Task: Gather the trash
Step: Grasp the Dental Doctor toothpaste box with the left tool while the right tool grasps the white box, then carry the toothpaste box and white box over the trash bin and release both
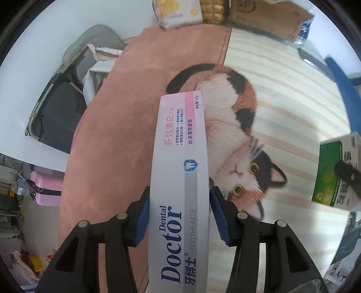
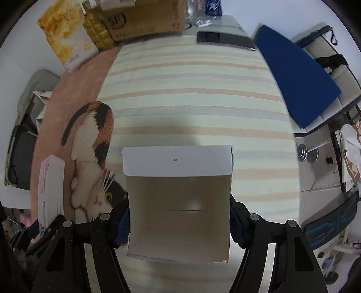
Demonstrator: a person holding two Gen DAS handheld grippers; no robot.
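My left gripper (image 1: 179,216) is shut on a long white and pink toothpaste box (image 1: 180,171), held above the cat-print mat (image 1: 237,126); the box also shows at the left of the right wrist view (image 2: 50,191). My right gripper (image 2: 179,223) is shut on a small carton (image 2: 178,202), seen from its brown inner side with a white flap. That carton shows in the left wrist view as a green and white box (image 1: 334,173) at the right edge, with a black finger across it.
At the far end of the striped mat (image 2: 191,90) stand a yellow snack box (image 2: 67,38), a gold packet (image 2: 97,31) and a brown cardboard box (image 2: 144,20). A blue board (image 2: 297,83) and a dark flat item (image 2: 223,39) lie at the right. A bag (image 1: 56,108) is left.
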